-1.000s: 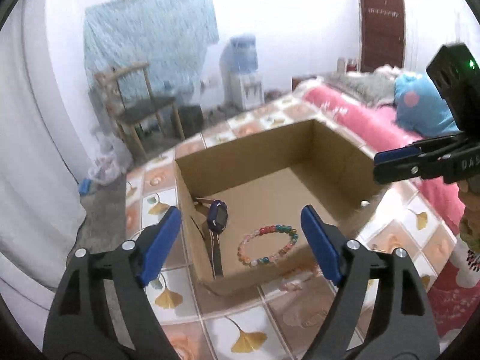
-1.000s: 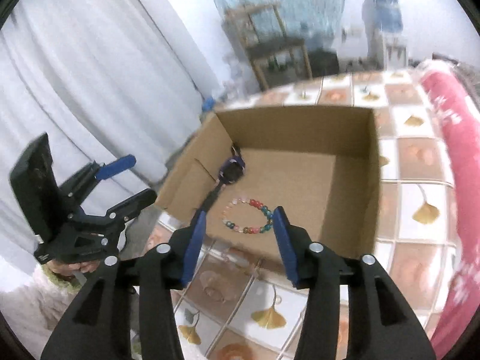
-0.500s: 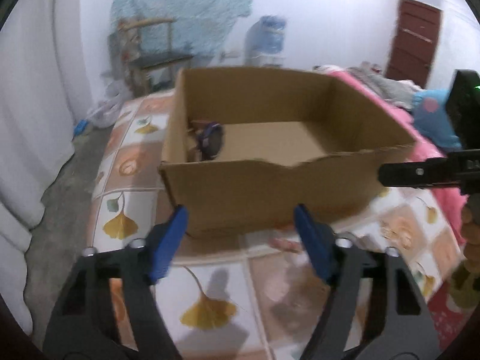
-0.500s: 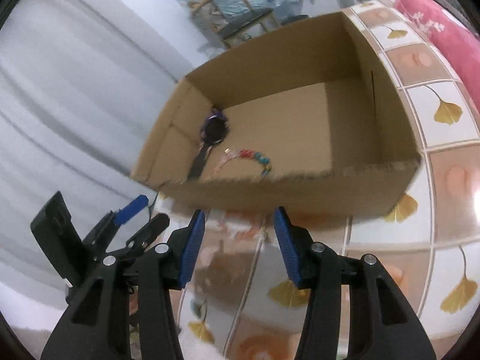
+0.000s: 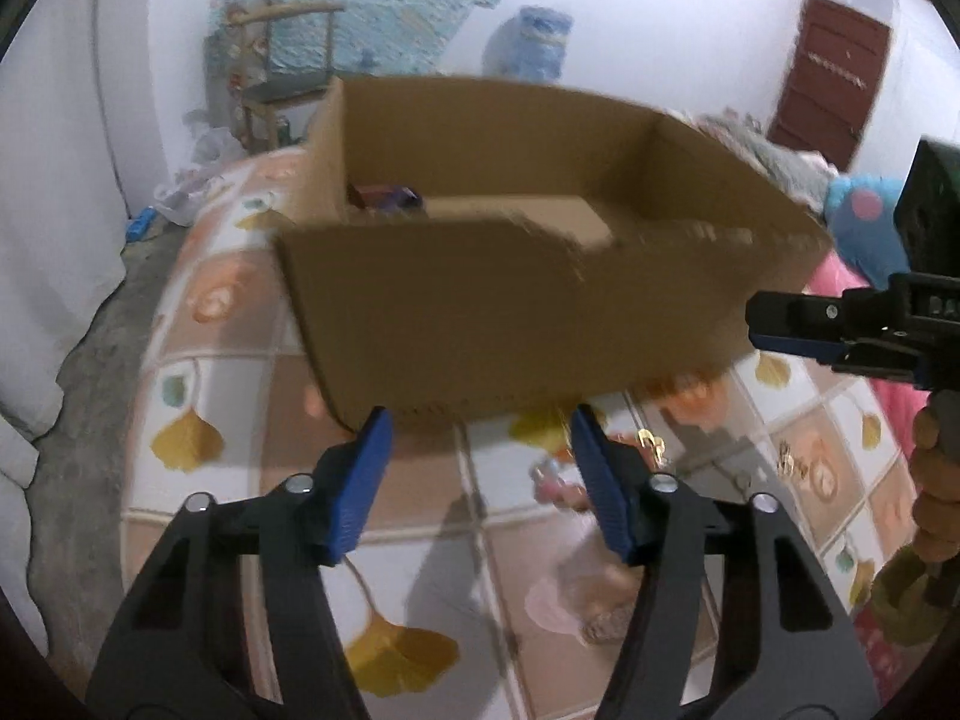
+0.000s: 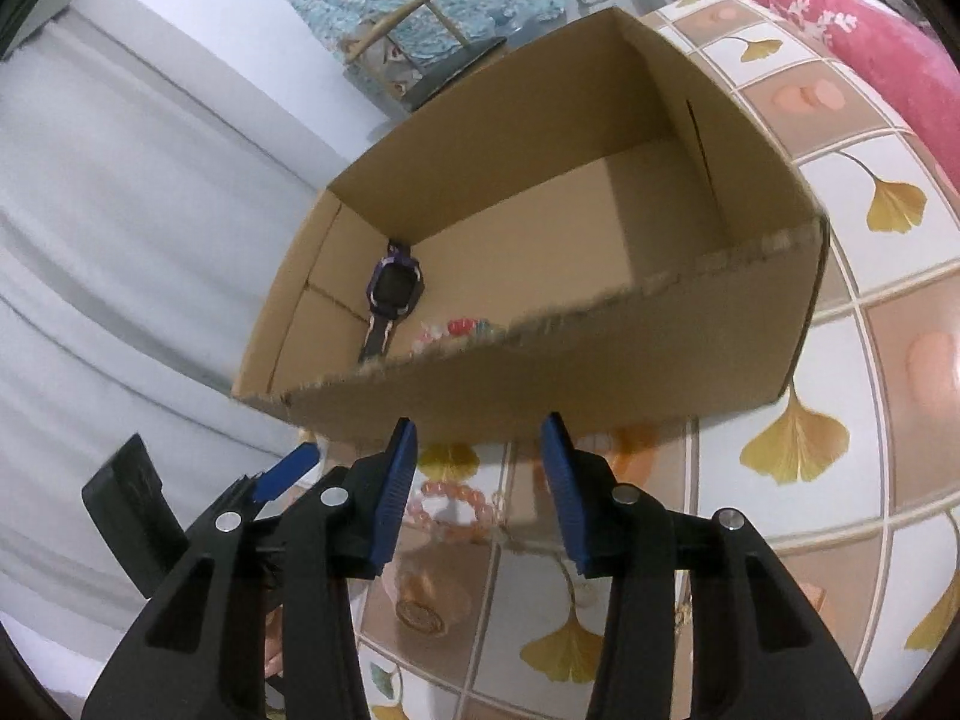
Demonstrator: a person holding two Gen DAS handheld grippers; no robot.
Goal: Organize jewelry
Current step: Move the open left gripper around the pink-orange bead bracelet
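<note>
An open cardboard box point(image 5: 510, 324) point(image 6: 690, 360) stands on the tiled tabletop. Inside it lie a purple watch point(image 6: 393, 291) and a coloured bead bracelet point(image 6: 459, 327), half hidden by the near wall. A pink bead bracelet point(image 6: 450, 507) and a clear round item point(image 6: 420, 597) lie on the tiles in front of the box, between my right gripper's fingers. Small gold pieces point(image 5: 651, 444) lie on the tiles near the left gripper. My left gripper point(image 5: 480, 486) is open and empty, low over the tiles. My right gripper point(image 6: 480, 492) is open and empty; it also shows in the left wrist view point(image 5: 798, 324).
The tabletop point(image 6: 780, 540) has ginkgo-leaf tiles. A pink bed point(image 6: 870, 42) lies to the right, white curtains point(image 6: 120, 240) to the left, a wooden chair point(image 5: 282, 78) and water dispenser point(image 5: 528, 42) behind the box.
Both grippers have dropped from above the box to the tiles in front of its near wall. The left gripper's jaws have narrowed somewhat. The box contents are now mostly hidden.
</note>
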